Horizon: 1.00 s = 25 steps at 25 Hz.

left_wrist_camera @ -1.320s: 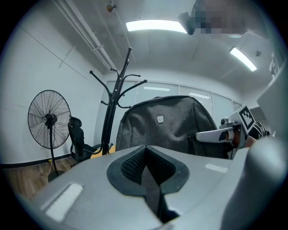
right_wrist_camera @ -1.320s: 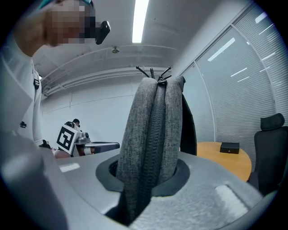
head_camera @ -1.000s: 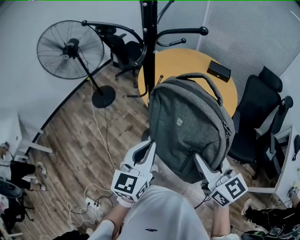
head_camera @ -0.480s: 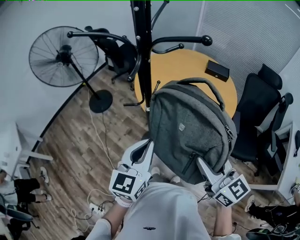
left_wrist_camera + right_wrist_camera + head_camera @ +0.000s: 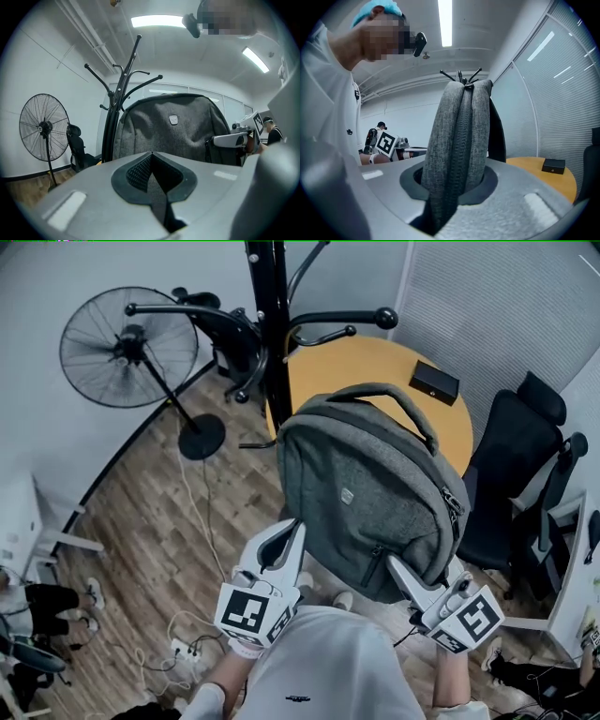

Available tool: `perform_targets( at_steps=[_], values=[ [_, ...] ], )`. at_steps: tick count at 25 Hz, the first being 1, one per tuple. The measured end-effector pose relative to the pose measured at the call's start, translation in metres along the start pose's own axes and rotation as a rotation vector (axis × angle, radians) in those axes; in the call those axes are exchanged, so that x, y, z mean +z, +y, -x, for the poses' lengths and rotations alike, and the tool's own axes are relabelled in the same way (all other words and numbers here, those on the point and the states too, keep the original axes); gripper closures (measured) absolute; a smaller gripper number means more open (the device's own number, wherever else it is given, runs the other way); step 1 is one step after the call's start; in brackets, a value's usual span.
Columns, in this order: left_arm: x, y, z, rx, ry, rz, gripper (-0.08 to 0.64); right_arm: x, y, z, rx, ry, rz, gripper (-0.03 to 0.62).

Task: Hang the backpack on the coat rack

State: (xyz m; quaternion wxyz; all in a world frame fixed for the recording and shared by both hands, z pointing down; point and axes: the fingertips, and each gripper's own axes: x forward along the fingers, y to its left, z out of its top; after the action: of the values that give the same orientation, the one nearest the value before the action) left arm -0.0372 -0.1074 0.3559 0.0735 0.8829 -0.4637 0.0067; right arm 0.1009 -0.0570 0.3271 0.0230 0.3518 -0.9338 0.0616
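Observation:
A grey backpack (image 5: 370, 493) hangs upright between my two grippers, its top handle (image 5: 398, 399) just right of the black coat rack (image 5: 275, 334) and below the rack's curved arms. My left gripper (image 5: 294, 532) is at the bag's lower left edge. In the left gripper view its jaws (image 5: 152, 157) are shut on a thin dark strip of the bag, with the backpack (image 5: 173, 131) and the coat rack (image 5: 112, 117) beyond. My right gripper (image 5: 397, 568) is shut on the bag's lower right side. The zippered edge (image 5: 457, 154) fills its jaws.
A standing fan (image 5: 122, 348) is left of the rack. Behind the bag is a round wooden table (image 5: 375, 362) with a black box (image 5: 437, 382) on it. Black office chairs (image 5: 516, 456) stand at the right. A power strip with cables (image 5: 183, 648) lies on the wooden floor.
Both grippers have carried the backpack slightly up and to the left, keeping it close beside the rack pole. Neither grip has changed.

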Motion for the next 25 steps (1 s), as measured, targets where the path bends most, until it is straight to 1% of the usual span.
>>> perform_targets(
  at_steps=[4, 11, 19, 25],
  values=[
    [0.009, -0.005, 0.003, 0.025, -0.002, -0.01, 0.541, 0.011, 0.0, 0.003, 0.033, -0.021, 0.031, 0.502],
    [0.022, -0.018, 0.006, 0.04, -0.023, -0.025, 0.541, 0.039, 0.004, 0.006, 0.086, -0.068, 0.109, 0.503],
    [0.037, -0.019, 0.001, 0.046, -0.06, -0.041, 0.541, 0.069, -0.004, -0.002, 0.109, -0.122, 0.151, 0.502],
    [0.045, -0.016, 0.0, 0.048, -0.076, -0.054, 0.541, 0.08, -0.002, -0.006, 0.121, -0.135, 0.183, 0.503]
  ],
)
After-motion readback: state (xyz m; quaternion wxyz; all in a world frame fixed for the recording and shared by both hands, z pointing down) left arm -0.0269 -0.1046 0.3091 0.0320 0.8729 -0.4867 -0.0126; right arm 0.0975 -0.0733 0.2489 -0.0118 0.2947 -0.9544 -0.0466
